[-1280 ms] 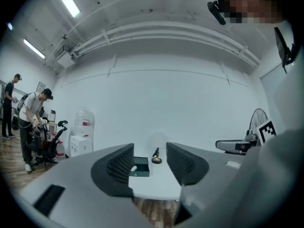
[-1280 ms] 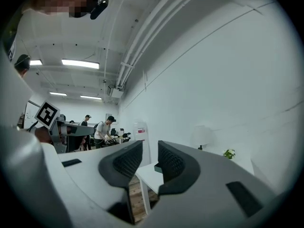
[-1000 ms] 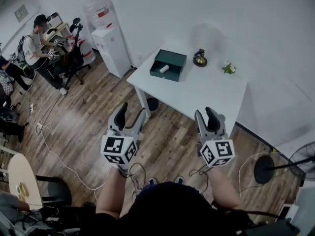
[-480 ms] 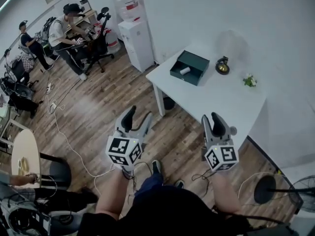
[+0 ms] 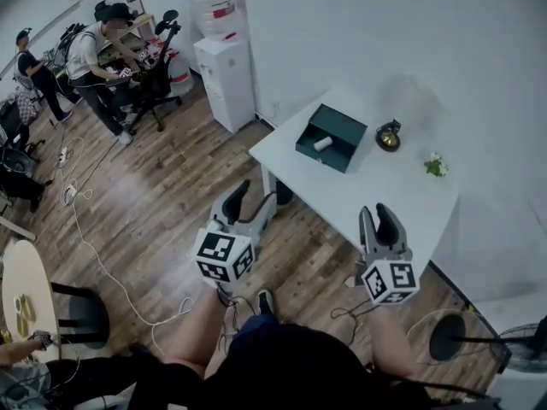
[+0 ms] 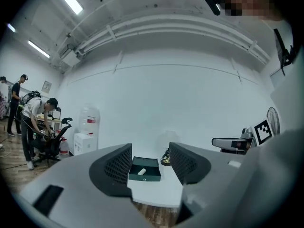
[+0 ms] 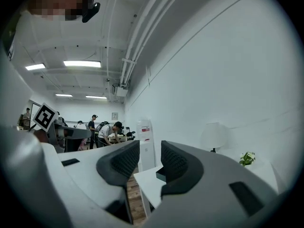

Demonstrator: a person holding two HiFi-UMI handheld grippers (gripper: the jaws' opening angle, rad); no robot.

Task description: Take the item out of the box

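Boxed item [image 5: 323, 143] now nearer, seemingly well beyond left gripper [image 5: 255, 196] and right gripper's [image 5: 377, 216] narrowing, open jaws.

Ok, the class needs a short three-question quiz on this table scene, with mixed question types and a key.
1. True or false: the green box stands on the floor.
2. What lies inside the box? A) a small white cylinder B) a red ball C) nothing
3. Which stands nearer the box, the plant or the dark ornament?
Key: 1 false, it stands on the white table; 2 A; 3 the dark ornament.
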